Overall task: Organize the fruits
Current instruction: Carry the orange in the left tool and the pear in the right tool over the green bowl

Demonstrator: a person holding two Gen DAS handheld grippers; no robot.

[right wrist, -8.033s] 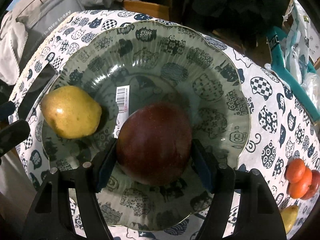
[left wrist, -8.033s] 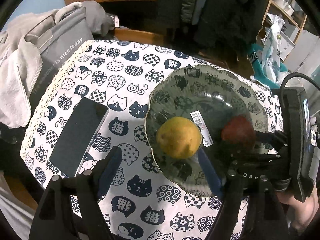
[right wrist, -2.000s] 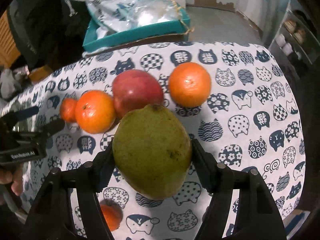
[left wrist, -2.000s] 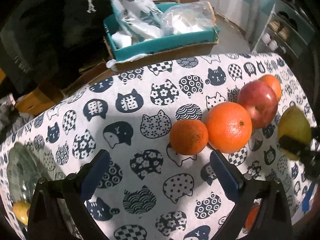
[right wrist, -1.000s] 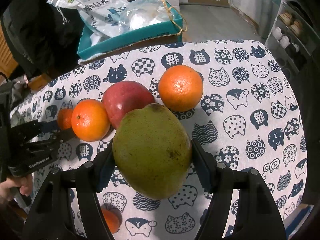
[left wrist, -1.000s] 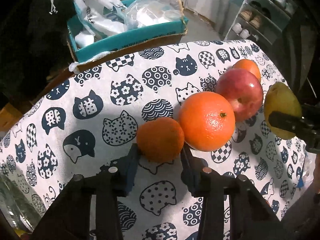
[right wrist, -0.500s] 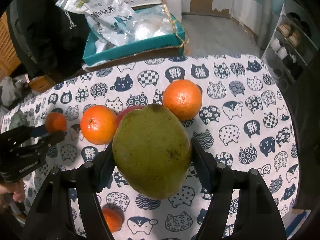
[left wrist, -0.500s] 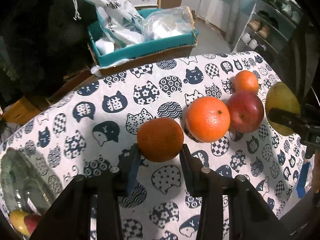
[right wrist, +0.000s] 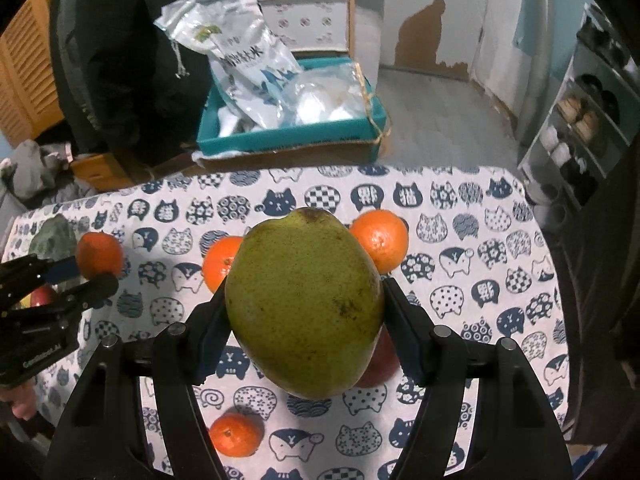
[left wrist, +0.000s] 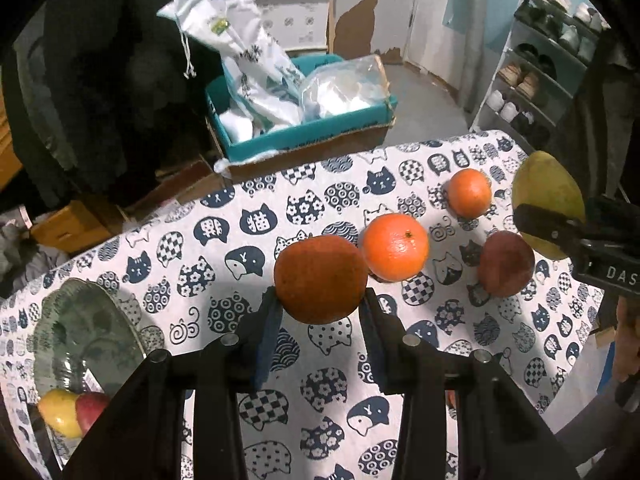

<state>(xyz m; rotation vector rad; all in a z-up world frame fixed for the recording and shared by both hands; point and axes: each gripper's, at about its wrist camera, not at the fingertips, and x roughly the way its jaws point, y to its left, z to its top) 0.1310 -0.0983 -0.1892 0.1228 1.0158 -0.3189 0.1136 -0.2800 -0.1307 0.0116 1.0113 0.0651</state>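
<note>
We hold a small orange [left wrist: 320, 278] clamped in the left gripper [left wrist: 320, 312] jaws, off the counter [left wrist: 224, 320]. Right gripper [right wrist: 304, 320] jaws grip a pear [right wrist: 304, 300], long axis upright. The glass bowl [left wrist: 60, 320] lies far left; our left hand is nearer.

A lived-in home. Below the grippers, a table under a cat-print cloth [right wrist: 460, 216]. Beyond its far edge, a teal box [right wrist: 288, 136] of plastic bags on the floor; to the right, a shoe rack [left wrist: 532, 80]; far left, louvered wooden doors [right wrist: 24, 80].
</note>
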